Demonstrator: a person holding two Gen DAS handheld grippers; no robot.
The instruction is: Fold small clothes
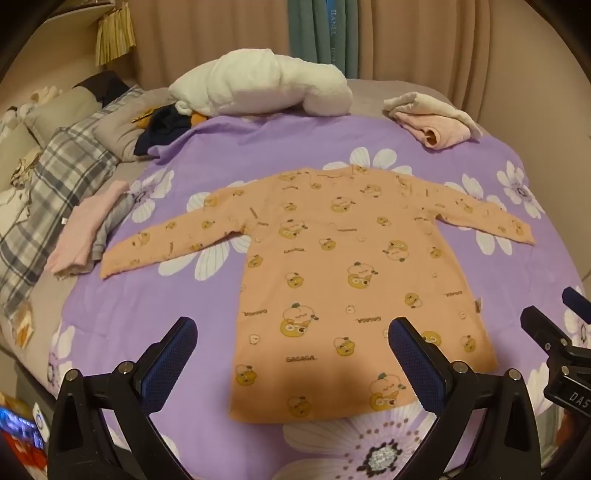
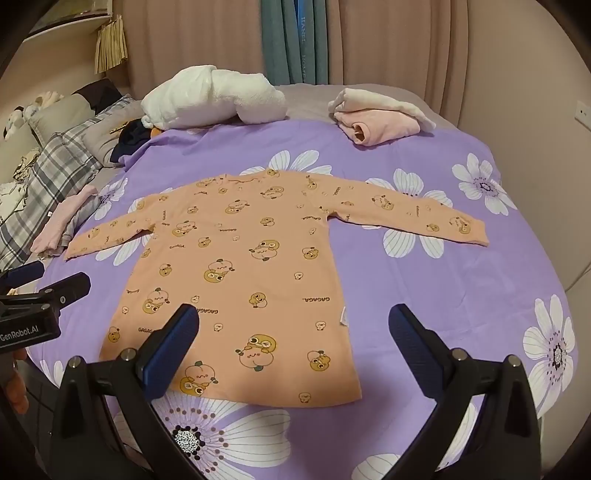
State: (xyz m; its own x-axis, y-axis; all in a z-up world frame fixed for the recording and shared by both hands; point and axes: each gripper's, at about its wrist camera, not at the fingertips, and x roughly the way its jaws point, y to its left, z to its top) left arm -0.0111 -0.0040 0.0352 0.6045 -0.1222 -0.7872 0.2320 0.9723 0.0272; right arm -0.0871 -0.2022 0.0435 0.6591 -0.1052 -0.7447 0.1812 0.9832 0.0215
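I see an orange long-sleeved top (image 1: 332, 258) printed all over with yellow-brown cartoon creatures and dark "GAGAGA" lettering. It lies on a purple bedspread (image 1: 155, 306) patterned with big white daisies. My jaws wear dark blue pads (image 1: 170, 365) on black frames. Further back I see a white fluffy blanket (image 1: 258, 88), a pale pink and cream bundle (image 1: 432, 122), a grey-and-white plaid pillow (image 1: 55, 192), and beige curtains (image 1: 443, 48) beside a teal one (image 1: 321, 29).

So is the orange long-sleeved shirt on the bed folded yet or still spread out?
Spread out. The orange long-sleeved shirt lies flat on the purple floral bedspread, both sleeves stretched sideways, no fold in it.
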